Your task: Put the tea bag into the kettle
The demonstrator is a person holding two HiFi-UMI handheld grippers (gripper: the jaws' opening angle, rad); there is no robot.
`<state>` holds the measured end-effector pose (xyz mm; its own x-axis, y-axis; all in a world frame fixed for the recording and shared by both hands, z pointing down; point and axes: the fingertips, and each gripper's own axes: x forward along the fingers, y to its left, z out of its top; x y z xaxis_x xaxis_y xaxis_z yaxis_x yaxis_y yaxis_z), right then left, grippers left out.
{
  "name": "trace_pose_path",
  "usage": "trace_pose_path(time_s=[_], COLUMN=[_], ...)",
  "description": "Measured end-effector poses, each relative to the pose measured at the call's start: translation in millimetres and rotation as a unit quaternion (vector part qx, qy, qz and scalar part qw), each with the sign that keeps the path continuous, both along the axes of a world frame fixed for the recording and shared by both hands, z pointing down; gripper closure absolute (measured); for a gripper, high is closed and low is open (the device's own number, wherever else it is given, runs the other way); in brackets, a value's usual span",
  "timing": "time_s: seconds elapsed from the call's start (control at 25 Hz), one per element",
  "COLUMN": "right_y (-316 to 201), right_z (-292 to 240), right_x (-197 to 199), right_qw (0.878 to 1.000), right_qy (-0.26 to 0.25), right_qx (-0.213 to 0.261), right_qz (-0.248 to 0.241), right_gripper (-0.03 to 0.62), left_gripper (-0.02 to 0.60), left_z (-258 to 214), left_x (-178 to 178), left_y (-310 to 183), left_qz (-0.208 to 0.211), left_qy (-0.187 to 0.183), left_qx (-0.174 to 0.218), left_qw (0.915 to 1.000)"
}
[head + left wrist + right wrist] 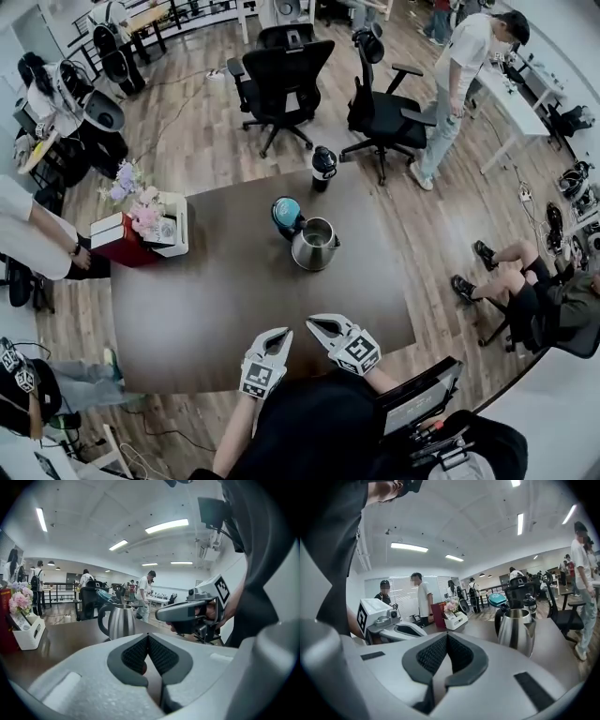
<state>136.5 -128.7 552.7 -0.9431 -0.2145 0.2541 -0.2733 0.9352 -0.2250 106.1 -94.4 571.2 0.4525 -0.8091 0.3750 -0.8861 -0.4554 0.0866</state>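
Note:
A steel kettle (pixel 314 246) stands with its mouth uncovered at the middle of the dark table (pixel 216 309); a teal lid (pixel 285 212) lies just behind it. The kettle also shows ahead in the left gripper view (pixel 119 620) and the right gripper view (pixel 516 630). No tea bag shows in any view. My left gripper (pixel 280 336) (pixel 148 637) and right gripper (pixel 315 326) (pixel 447 635) hover side by side over the near table edge, well short of the kettle. Both have their pads closed together with nothing seen between them.
At the table's left stand a white box with flowers (pixel 173 230) and a red box (pixel 117 239). A black bottle (pixel 322 165) sits at the far edge. Office chairs (pixel 281 75) stand behind, one person (pixel 464 66) stands at the back right, and another (pixel 525 281) sits at the right.

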Motion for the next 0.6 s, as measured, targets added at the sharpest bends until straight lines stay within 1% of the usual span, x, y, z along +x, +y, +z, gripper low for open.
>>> trace_pose_path(time_s=[0.16, 0.32, 0.44, 0.6], right_y=[16, 29, 36, 42], right_z=[2, -1, 7, 24], right_x=[-5, -5, -16, -41], right_qw=[1.000, 1.000, 1.000, 0.999], right_qy=[0.009, 0.012, 0.017, 0.028], right_qx=[-0.003, -0.006, -0.008, -0.011], right_qz=[0.006, 0.010, 0.013, 0.013], right_gripper=[0.589, 0.589, 0.589, 0.589], left_gripper=[0.577, 0.577, 0.575, 0.577], left_z=[1, 1, 8, 24], left_x=[-4, -9, -22, -48], left_y=[16, 31, 40, 45], left_qz=[0.017, 0.022, 0.024, 0.023], left_qy=[0.001, -0.003, -0.001, 0.012], left_qx=[-0.005, -0.015, -0.020, -0.025], left_qw=[0.9998, 0.9996, 0.9995, 0.9993])
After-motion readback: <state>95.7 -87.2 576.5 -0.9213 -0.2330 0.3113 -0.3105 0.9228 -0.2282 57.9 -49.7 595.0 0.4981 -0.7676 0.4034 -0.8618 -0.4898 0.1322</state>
